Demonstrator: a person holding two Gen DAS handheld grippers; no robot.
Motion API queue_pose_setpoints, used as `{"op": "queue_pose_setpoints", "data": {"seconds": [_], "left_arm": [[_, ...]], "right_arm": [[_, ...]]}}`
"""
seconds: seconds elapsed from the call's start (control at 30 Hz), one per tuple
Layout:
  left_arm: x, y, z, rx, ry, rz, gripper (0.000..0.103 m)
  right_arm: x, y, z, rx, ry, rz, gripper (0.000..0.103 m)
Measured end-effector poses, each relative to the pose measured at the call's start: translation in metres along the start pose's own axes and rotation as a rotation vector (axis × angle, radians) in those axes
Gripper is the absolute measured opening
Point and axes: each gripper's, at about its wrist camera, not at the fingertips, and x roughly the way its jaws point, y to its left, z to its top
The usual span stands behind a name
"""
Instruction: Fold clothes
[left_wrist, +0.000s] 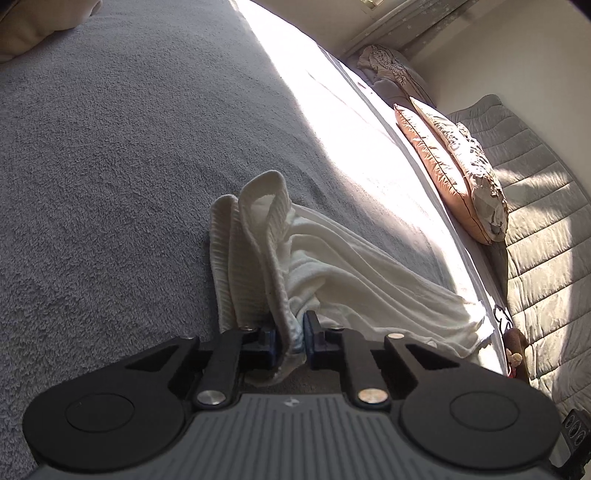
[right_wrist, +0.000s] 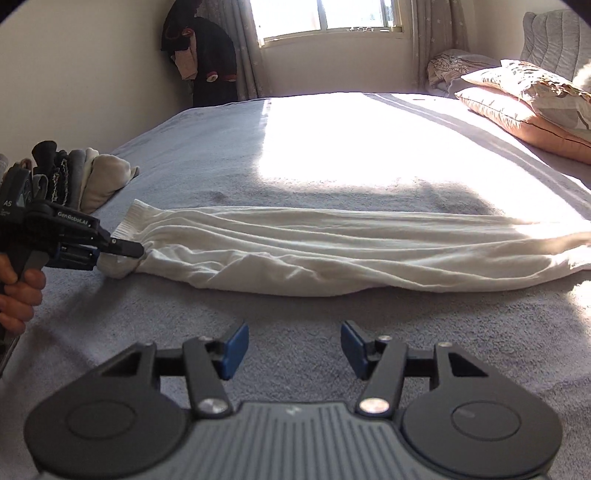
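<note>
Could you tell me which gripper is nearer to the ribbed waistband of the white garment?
Left. The left gripper is shut on the white garment right at its ribbed waistband. The right gripper is open, above bare grey blanket, short of the garment's near edge.

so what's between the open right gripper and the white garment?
Nothing but bare grey blanket. The right wrist view shows the right gripper open just short of the white garment, apart from it.
</note>
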Motion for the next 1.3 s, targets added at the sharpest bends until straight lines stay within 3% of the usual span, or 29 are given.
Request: {"op": "queue_pose_setpoints", "data": {"seconds": [0.07,0.3,0.47,0.57,0.77,0.87,0.97,1.07,1.23,1.3], "left_arm": [[-0.002,0.002,-0.001,-0.011,-0.008,0.011,0.010],[-0.025,0.027,-0.001,-0.078,-0.046,-0.093,0.009],[-0.024,0.027,-0.003,-0.075,-0.035,-0.121,0.009],[-0.023,0.029,-0.004,-0.081,-0.030,-0.133,0.009],[-0.023,0.034,-0.004,-0.097,-0.034,-0.119,0.009],[-0.024,0.033,-0.003,-0.095,-0.041,-0.117,0.009],[-0.025,0.029,-0.003,-0.077,-0.042,-0.115,0.009],[-0.023,0.028,-0.004,-0.057,-0.039,-0.100,0.009],[-0.015,0.030,-0.008,-0.018,-0.005,-0.043,0.009],[-0.013,0.031,-0.008,-0.011,0.000,-0.033,0.009]], "right_arm": [[0.006,-0.015,0.000,0.057,0.008,0.036,0.051],[0.026,-0.048,0.018,0.084,0.012,0.076,0.048],[0.031,-0.065,0.030,0.100,0.000,0.109,0.050],[0.038,-0.072,0.037,0.096,-0.016,0.127,0.057],[0.047,-0.089,0.042,0.225,-0.037,0.228,0.057],[0.039,-0.075,0.031,0.097,-0.020,0.245,0.059],[0.031,-0.063,0.024,-0.048,-0.044,0.096,0.061],[0.034,-0.082,0.027,0.072,-0.042,0.120,0.062],[0.040,-0.096,0.038,0.137,-0.073,0.146,0.068],[0.046,-0.105,0.042,0.221,-0.074,0.181,0.068]]}}
